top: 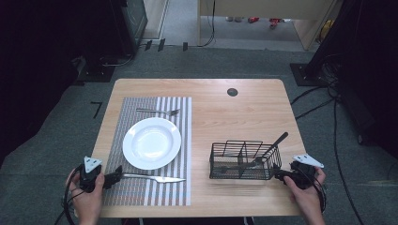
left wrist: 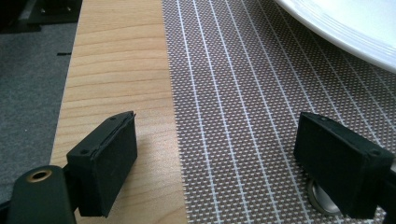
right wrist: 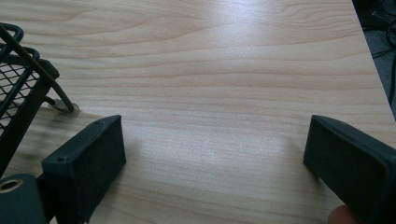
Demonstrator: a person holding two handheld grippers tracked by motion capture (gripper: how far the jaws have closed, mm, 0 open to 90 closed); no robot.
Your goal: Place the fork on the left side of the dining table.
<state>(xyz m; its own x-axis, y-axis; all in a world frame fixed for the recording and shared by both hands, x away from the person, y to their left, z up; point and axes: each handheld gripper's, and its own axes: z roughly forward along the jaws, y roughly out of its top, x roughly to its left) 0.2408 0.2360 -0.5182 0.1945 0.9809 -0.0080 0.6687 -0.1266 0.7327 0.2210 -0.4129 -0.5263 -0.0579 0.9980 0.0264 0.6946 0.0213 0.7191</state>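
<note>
A white plate (top: 151, 142) (left wrist: 345, 23) sits on a striped placemat (top: 141, 105) (left wrist: 243, 93) on the left half of the table. A fork (top: 157, 111) lies beyond the plate and a knife (top: 155, 177) lies on its near side. My left gripper (top: 115, 177) (left wrist: 217, 140) is open at the knife's handle end (left wrist: 320, 201), which peeks from under one jaw. A black wire basket (top: 244, 161) (right wrist: 18, 84) holds a utensil (top: 274, 144) leaning out to the right. My right gripper (top: 278, 174) (right wrist: 215, 140) is open over bare wood beside the basket's near right corner.
The wooden table (top: 234, 117) has a dark round grommet (top: 232, 92) near its far edge. Cables (top: 335, 131) trail over the grey floor to the right. Dark equipment stands at the far left and far right.
</note>
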